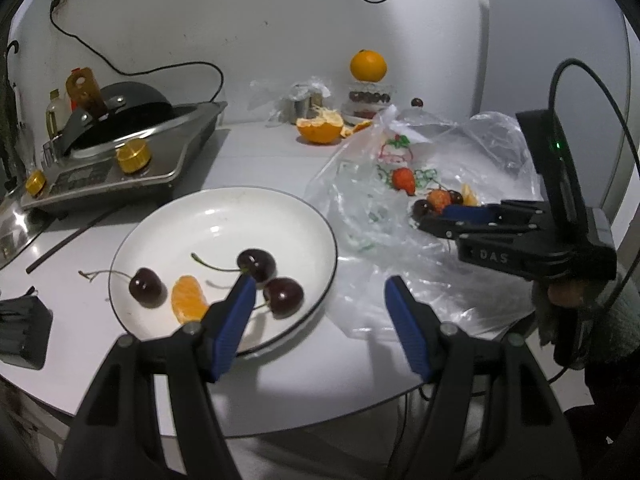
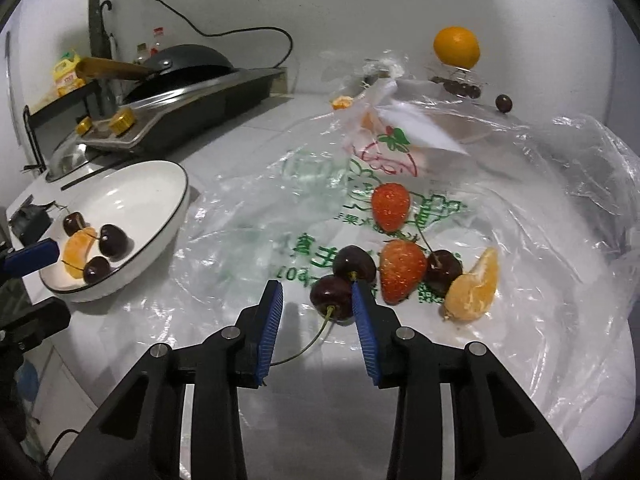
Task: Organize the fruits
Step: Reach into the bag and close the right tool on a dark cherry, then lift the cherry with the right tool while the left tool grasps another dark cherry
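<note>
Plastic bag spreads across right half of frame; plate sits mid-left. Target cherry lies lower centre. Right gripper jaws apart, nothing clamped; centre both pads on cherry body, avoid stem. Left gripper open, idle.

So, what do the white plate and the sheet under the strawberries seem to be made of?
Plate: probably glazed ceramic; glossy white with bright highlights and a thin dark rim line.
Sheet: thin clear plastic, likely a bag; crinkled, shiny, see-through, with green and red print.
</note>
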Action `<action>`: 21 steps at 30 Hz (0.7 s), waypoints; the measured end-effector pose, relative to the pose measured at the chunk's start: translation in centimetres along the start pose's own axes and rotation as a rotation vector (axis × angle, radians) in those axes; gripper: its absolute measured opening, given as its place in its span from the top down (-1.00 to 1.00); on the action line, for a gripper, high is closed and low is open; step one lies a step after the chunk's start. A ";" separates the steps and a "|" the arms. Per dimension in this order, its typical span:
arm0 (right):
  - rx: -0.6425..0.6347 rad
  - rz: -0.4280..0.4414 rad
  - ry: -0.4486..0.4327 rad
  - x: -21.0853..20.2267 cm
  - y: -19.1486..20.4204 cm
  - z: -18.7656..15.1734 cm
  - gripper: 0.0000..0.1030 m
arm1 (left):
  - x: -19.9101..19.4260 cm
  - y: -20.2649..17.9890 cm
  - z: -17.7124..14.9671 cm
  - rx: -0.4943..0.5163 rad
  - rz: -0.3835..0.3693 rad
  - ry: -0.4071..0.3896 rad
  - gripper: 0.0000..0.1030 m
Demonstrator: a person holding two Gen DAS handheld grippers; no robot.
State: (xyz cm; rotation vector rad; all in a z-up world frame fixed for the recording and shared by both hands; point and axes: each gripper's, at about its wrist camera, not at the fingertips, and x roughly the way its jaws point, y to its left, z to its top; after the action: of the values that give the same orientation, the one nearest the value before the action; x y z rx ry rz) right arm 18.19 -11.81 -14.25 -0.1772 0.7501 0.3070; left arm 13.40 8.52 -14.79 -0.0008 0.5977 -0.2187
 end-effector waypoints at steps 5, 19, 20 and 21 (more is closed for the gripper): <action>0.025 -0.012 0.027 1.1 -0.9 -0.2 0.25 | -0.1 -0.3 0.2 0.002 -0.007 -0.010 -0.33; 0.017 0.071 -0.033 -0.8 -1.5 0.2 0.41 | 0.8 -2.9 1.7 0.045 -0.008 -0.001 -0.33; 0.027 0.092 -0.055 -1.7 -2.0 0.4 0.41 | 0.9 -3.3 1.9 0.051 -0.010 0.000 -0.33; 0.031 0.102 -0.070 -2.4 -2.4 0.6 0.41 | 1.1 -3.6 2.1 0.057 -0.013 0.000 -0.33</action>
State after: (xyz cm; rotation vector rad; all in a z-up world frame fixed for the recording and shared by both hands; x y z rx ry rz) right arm 17.72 -14.40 -12.05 -0.0986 0.6954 0.3964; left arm 14.68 4.68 -13.43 0.0501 0.5913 -0.2480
